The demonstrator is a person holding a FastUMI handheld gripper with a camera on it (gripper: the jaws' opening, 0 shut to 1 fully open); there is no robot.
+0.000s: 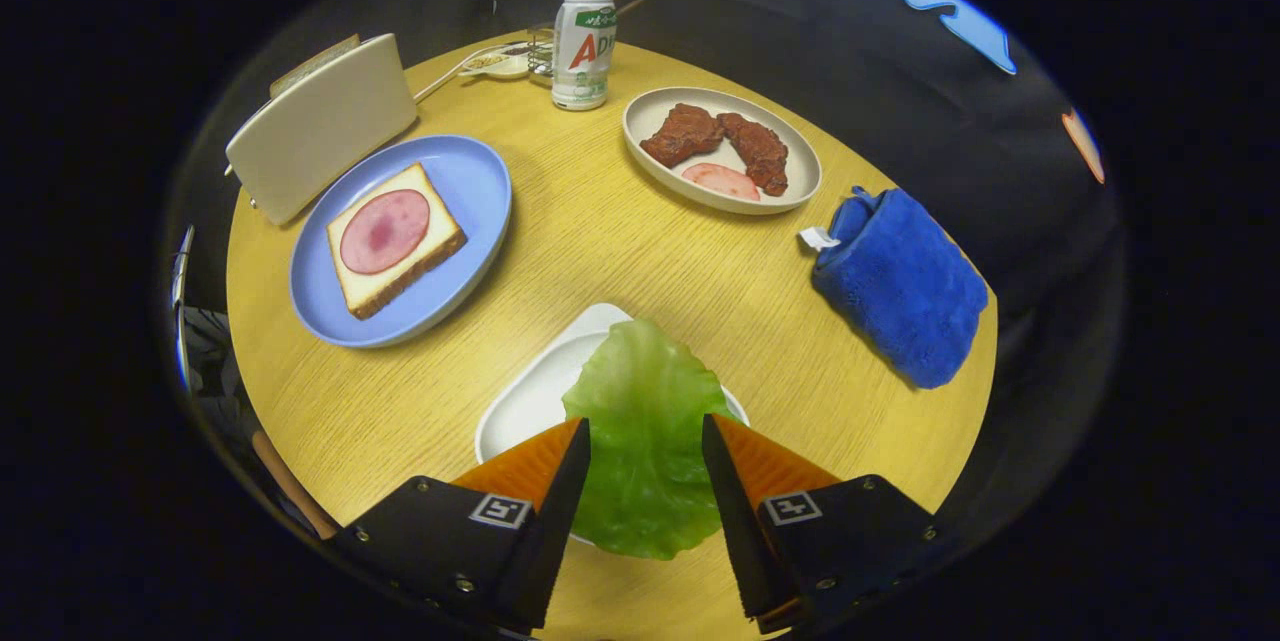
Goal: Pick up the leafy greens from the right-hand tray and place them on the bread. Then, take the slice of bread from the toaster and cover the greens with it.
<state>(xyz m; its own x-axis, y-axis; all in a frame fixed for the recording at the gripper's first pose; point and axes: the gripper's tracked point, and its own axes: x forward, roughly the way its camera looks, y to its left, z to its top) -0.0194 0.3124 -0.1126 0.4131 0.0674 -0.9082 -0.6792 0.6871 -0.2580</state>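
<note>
The gripper [645,441] stands open astride the lettuce leaf [645,441] on the white tray [530,396]. At 10 o'clock, a blue plate [470,176] holds bread [395,239] with ham; at 1 o'clock, a beige dish [655,111] holds meat.

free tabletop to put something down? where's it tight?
Biggest bare patch: table centre, bordered by blue plate, meat dish, white tray and blue towel. Another strip lies below the blue plate, left of the tray. Crowded at the back around toaster, bottle and small dish. Claw open, straddling lettuce.
</note>
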